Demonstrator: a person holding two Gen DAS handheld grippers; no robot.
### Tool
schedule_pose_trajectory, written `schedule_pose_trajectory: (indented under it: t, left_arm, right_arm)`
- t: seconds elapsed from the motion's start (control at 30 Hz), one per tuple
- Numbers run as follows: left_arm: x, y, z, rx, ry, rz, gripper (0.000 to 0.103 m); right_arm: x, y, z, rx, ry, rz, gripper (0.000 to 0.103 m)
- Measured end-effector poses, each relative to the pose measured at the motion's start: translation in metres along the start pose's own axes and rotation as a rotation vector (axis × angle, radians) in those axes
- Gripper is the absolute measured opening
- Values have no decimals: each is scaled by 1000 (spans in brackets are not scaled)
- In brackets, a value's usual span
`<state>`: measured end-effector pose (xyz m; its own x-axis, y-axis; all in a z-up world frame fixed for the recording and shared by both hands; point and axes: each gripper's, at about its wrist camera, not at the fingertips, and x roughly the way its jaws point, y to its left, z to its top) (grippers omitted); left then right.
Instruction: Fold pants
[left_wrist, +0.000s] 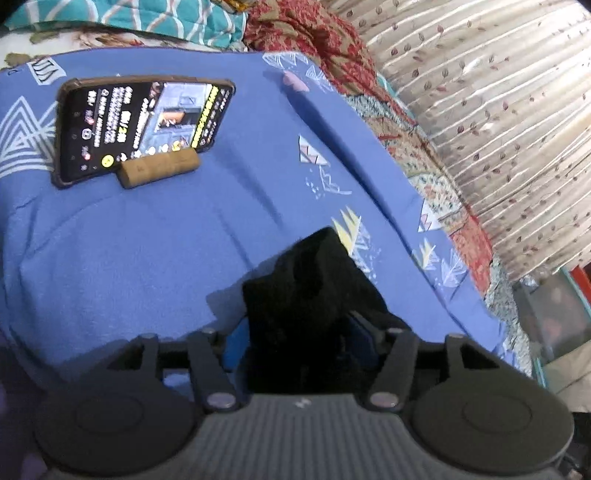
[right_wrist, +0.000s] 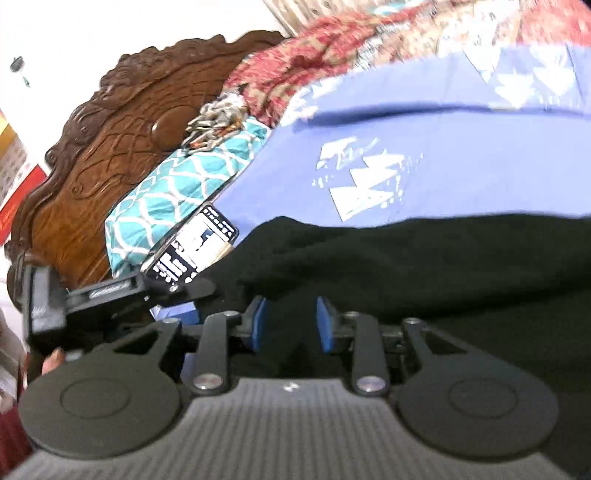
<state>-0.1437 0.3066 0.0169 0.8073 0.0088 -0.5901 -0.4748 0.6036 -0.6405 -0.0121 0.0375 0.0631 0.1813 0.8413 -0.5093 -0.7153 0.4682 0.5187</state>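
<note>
Left wrist view: the left gripper (left_wrist: 301, 338) sat at the bottom middle of the frame, with a bunch of the black pants (left_wrist: 310, 284) sticking up between its blue pads (left_wrist: 236, 343).
Left grip: the cloth filled the gap, but I could not tell if the pads pressed on it or only stood around it.
Right wrist view: the right gripper (right_wrist: 291, 323) sat at the bottom middle, jaws partly spread, with black cloth between the pads (right_wrist: 258, 321).
Right grip: the cloth hid the inner pad faces, so I could not tell if it was pinched or loose.
Pants place: the pants (right_wrist: 406, 266) lay across the lower half of the right view, on the blue sheet (left_wrist: 129, 240).
Phone: a phone (left_wrist: 140, 125) leaned on a small wood stand (left_wrist: 159, 170) in the upper left of the left view, apart from the pants.
Slip risk: if either grip was loose, the cloth could drop out and the fold would come out crooked.
Bunch risk: the left side held a thick lump, so the fold could turn lumpy.
Phone risk: a wide swing of cloth could knock the phone over.
Sheet risk: a low pinch could grab the sheet too and drag it.
</note>
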Motion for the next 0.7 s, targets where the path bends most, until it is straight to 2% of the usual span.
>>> schedule_pose_trajectory:
  t: [0.07, 0.2, 0.27, 0.3, 0.33, 0.37, 0.4, 0.47, 0.53, 0.6, 0.67, 0.7]
  left_arm:
    - [10, -4, 1, -1, 19, 13, 58]
    - [17, -7, -1, 4, 43, 25, 58]
    - [18, -8, 0, -1, 48, 32, 57]
    - [20, -7, 1, 0, 49, 41, 50]
    - [22, -7, 1, 5, 55, 53, 41]
    - [24, -5, 2, 7, 64, 56, 39]
    - [25, -3, 2, 1, 69, 57, 36]
    - [25, 1, 3, -17, 71, 46, 34]
    - [26, 5, 3, -39, 70, 24, 34]
    - [26, 8, 3, -65, 70, 10, 34]
    - [25, 12, 3, -75, 64, 26, 33]
    - [24, 14, 4, -90, 63, 18, 32]
  right_arm:
    - [3, 15, -4, -104, 19, -11, 54]
    - [-1, 16, -17, -283, 109, 24, 56]
    - [13, 18, -22, -342, 169, 33, 55]
    - [20, 16, -23, -365, 207, 16, 52]
    - [30, 14, -19, -374, 247, -13, 27]
    - [32, 11, -15, -368, 254, -43, 13]
    - [34, 9, -8, -355, 238, -74, 12]
    - [25, 17, 5, -405, 121, -169, 12]
    - [11, 30, 3, -558, 0, -244, 12]
    - [10, 51, -22, -835, -86, -343, 12]
    - [26, 59, -69, -1163, -98, -428, 12]
    - [35, 58, -91, -1267, -51, -419, 12]
